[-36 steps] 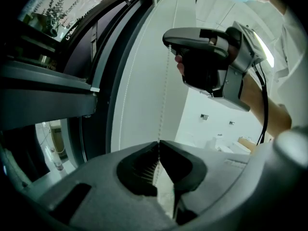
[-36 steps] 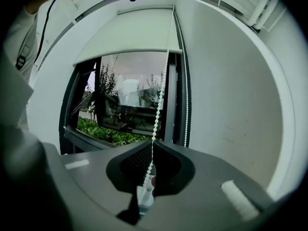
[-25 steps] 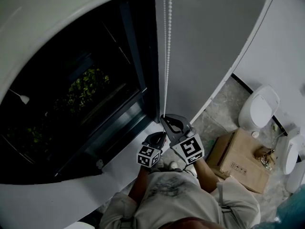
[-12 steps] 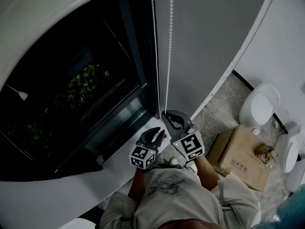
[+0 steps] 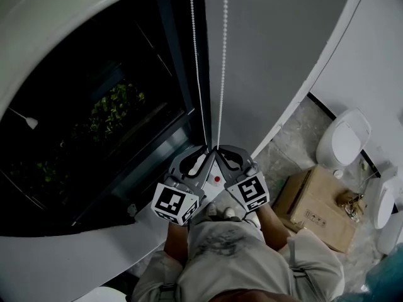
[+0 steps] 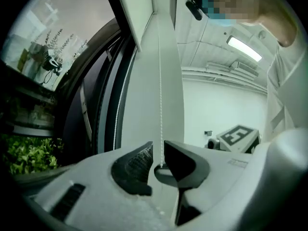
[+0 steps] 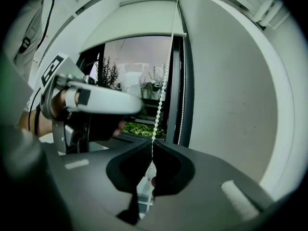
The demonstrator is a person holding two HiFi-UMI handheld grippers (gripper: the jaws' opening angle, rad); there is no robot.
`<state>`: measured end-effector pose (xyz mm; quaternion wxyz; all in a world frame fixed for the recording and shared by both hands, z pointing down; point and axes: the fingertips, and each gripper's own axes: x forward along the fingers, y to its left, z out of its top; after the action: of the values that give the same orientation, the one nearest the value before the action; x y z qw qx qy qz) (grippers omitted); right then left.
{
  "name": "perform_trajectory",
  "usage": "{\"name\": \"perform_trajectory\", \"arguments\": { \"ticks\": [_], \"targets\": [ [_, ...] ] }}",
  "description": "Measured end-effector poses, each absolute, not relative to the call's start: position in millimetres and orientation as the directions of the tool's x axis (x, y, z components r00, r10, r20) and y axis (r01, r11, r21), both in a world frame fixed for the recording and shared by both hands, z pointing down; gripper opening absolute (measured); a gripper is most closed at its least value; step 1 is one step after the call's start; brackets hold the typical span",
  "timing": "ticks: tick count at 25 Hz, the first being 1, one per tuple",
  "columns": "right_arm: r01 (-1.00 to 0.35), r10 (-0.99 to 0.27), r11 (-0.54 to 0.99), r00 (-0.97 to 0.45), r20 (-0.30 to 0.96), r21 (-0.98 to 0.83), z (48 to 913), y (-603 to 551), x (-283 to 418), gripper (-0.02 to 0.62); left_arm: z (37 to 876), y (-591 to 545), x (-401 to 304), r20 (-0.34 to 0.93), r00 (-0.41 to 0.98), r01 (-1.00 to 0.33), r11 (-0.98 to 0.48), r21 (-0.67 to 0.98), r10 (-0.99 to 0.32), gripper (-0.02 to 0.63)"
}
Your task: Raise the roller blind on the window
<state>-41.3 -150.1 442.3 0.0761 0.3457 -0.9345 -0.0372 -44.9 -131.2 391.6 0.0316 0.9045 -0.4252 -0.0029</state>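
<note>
The pale roller blind (image 7: 139, 25) covers only the top of the dark window (image 5: 107, 106). Its white bead chain hangs in two strands. The right strand (image 5: 222, 61) runs down into my right gripper (image 5: 220, 151), whose fingertips meet on it; the same chain (image 7: 163, 85) enters the shut jaws of that gripper (image 7: 152, 148). The left strand (image 5: 198, 74) drops to my left gripper (image 5: 203, 151), just beside the right one. In the left gripper view the chain (image 6: 160, 105) hangs in a narrow gap between the jaws of that gripper (image 6: 158, 150), which stand slightly open.
A white window sill (image 5: 157, 212) lies just under both grippers, with green plants (image 5: 116, 109) outside the glass. A grey wall (image 5: 271, 55) rises to the right. On the floor below right sit a cardboard box (image 5: 318, 209) and white sanitary fixtures (image 5: 343, 145).
My left gripper has risen from below the right one and come up beside it around the left strand. The two strands have spread apart. The right gripper has kept its hold and place.
</note>
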Motion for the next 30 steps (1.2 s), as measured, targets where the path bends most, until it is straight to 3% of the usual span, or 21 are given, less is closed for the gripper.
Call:
{"name": "perform_trajectory", "arguments": {
  "ticks": [14, 16, 30],
  "targets": [
    [-0.614, -0.629, 0.776, -0.768, 0.116, 0.142, 440.5, -140.8, -52.6, 0.014, 301.3, -158.8, -30.6, -0.138, 0.641, -0.764, -0.644, -0.02, -0.755, 0.084],
    [-0.616, -0.63, 0.776, -0.768, 0.116, 0.137, 440.9, -140.2, -53.4, 0.014, 300.0, -157.3, -28.3, -0.137, 0.645, -0.762, -0.647, -0.03, -0.752, 0.027],
    [-0.627, -0.636, 0.771, -0.748, 0.189, 0.112, 478.6, -140.9, -53.8, 0.014, 339.0, -153.8, -27.1, -0.07, 0.665, -0.744, -0.668, 0.024, -0.743, 0.023]
  ]
}}
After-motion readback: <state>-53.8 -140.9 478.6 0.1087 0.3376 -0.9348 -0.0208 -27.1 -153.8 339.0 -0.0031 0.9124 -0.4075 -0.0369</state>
